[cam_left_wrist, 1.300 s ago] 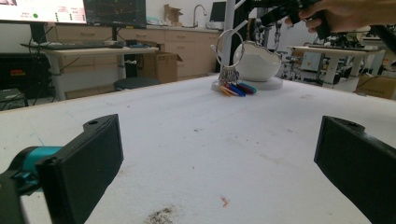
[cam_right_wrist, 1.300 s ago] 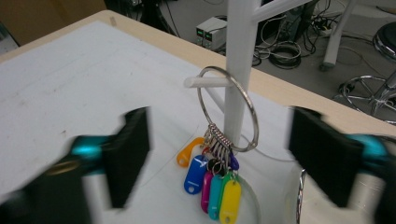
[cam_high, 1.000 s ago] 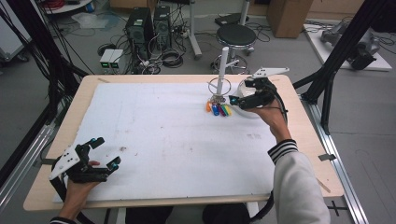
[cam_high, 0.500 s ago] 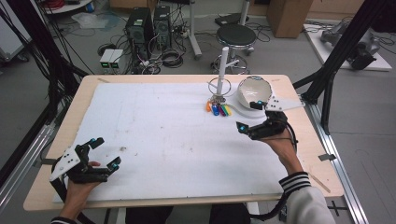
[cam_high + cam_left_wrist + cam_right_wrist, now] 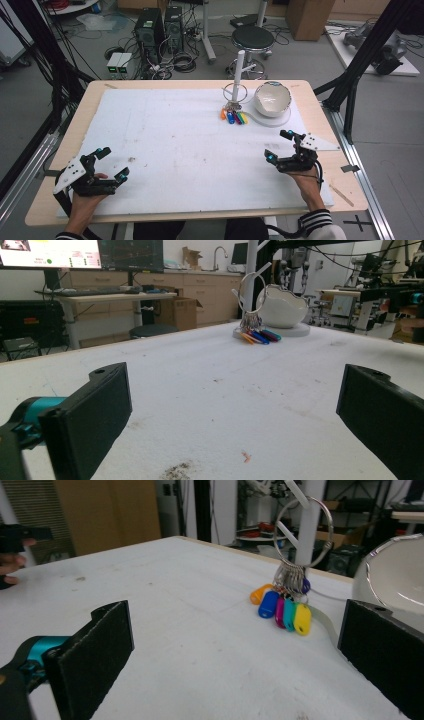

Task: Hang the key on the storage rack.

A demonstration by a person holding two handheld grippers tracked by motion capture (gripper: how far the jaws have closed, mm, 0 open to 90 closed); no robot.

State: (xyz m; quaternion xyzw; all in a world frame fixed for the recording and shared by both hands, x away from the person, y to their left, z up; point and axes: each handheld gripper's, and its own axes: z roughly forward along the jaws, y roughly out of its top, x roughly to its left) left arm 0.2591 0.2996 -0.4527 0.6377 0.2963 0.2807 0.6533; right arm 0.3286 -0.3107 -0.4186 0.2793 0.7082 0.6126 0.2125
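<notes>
Right gripper [image 5: 281, 146] held low over the white mat [image 5: 175, 150], close to the right edge, jaws spread wide with nothing between them. Left gripper [image 5: 113, 162] likewise released and empty, near the front left corner, just in from the table's wooden rim [image 5: 45, 165]. Between the two, a broad bare stretch of mat, marked by a few dark smudges [image 5: 132, 160] and little else.

Farther out, toward the back right: a cluster of coloured key tags [image 5: 282, 611] lying on the mat, strung on a large metal ring [image 5: 302, 527] that leans against a white upright post [image 5: 239, 67]. Just beside them, on the right, a white bowl [image 5: 272, 98] seated on a round white base [image 5: 280, 119], well inside the far edge. From the right gripper view, tags straight ahead between the jaws, bowl rim near the right jaw but apart from it. From the left gripper view, tags [image 5: 260, 336] and bowl [image 5: 281, 307] far across the open mat.

Beyond the table: a black stool [image 5: 252, 37], computer towers [image 5: 157, 25] and cables on the floor.
</notes>
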